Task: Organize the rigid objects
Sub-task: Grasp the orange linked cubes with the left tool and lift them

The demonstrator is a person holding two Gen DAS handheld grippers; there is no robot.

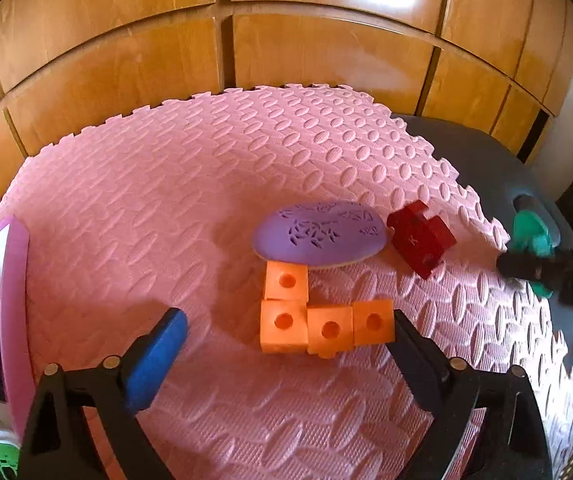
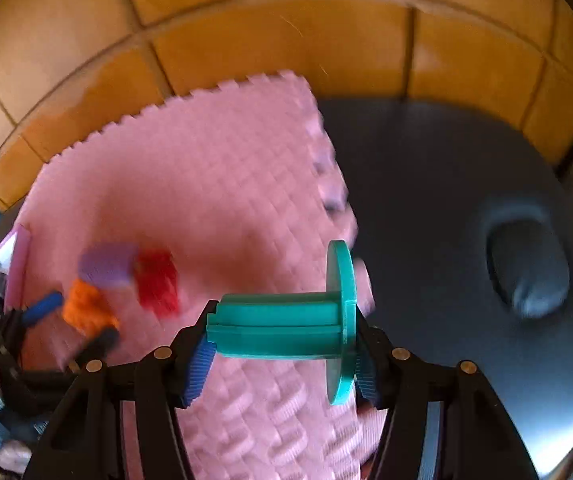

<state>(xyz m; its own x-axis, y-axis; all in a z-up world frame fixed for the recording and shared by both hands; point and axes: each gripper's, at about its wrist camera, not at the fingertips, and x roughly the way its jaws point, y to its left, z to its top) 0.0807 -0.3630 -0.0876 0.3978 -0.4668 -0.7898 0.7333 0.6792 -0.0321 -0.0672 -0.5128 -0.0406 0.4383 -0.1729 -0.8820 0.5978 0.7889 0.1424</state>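
Left wrist view: the left tongs [image 1: 286,336] stand open around the orange blocks [image 1: 318,320] at lower centre on the pink mat [image 1: 166,200]; closing could shove them into the purple oval [image 1: 320,236]. No container is clear.

Right wrist view: the right tongs [image 2: 282,354] grip a teal spool [image 2: 286,330] at centre by its ends; it could pivot and slip.

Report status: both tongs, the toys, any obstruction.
Left tongs open around orange blocks. Right tongs shut on teal spool. Nothing blocking the pink mat.
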